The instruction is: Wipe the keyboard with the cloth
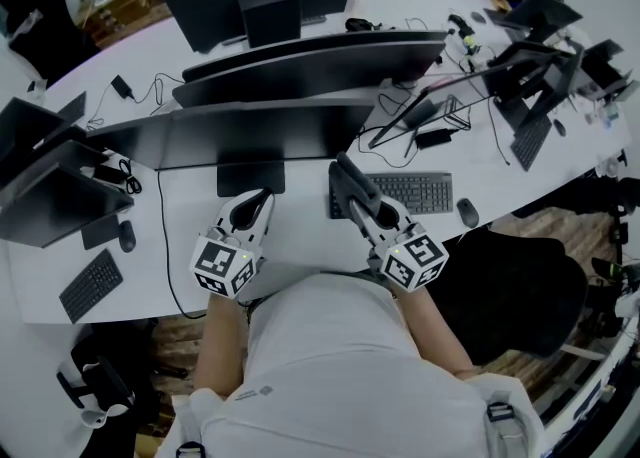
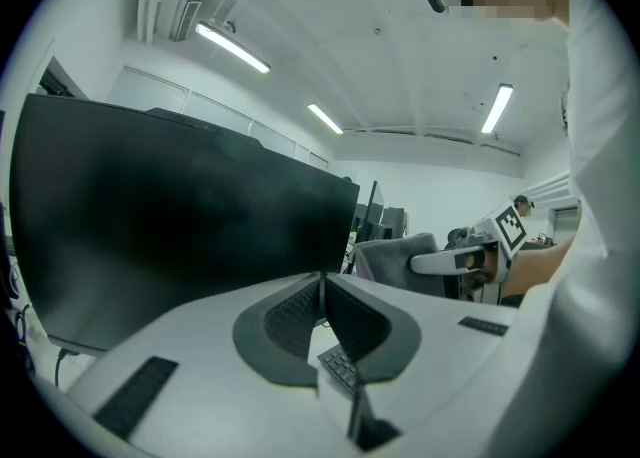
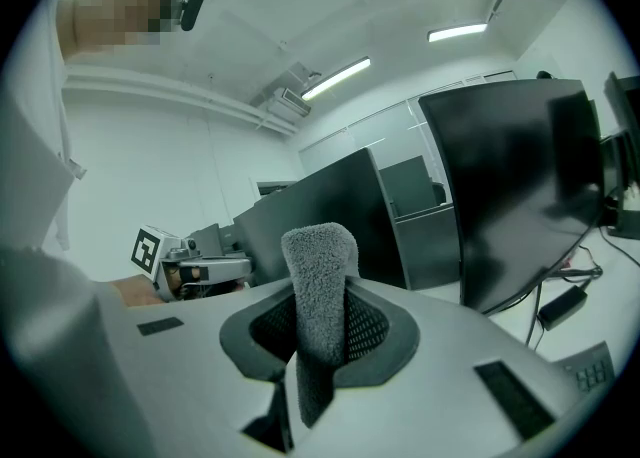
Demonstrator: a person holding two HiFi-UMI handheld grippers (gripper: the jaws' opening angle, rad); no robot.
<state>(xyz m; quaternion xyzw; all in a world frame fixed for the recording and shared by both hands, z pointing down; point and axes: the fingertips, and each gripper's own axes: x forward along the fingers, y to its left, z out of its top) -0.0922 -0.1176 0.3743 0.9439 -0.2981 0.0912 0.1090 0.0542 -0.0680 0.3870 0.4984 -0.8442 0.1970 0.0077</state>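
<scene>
A black keyboard [image 1: 405, 193] lies on the white desk [image 1: 300, 236] in front of the person. My right gripper [image 1: 362, 208] hovers over the keyboard's left end, tilted up, shut on a grey fluffy cloth [image 1: 350, 184]. In the right gripper view the cloth [image 3: 318, 286] stands folded between the jaws and rises above them. My left gripper [image 1: 262, 198] is held left of the keyboard with its jaws shut on nothing; in the left gripper view its tips [image 2: 322, 281] meet, and keyboard keys [image 2: 340, 366] show below them.
A wide dark monitor [image 1: 250, 131] stands just behind both grippers, its base [image 1: 250, 178] beside the left one. A mouse [image 1: 467, 212] lies right of the keyboard. More monitors, cables and a second keyboard [image 1: 90, 284] fill the rest of the desk.
</scene>
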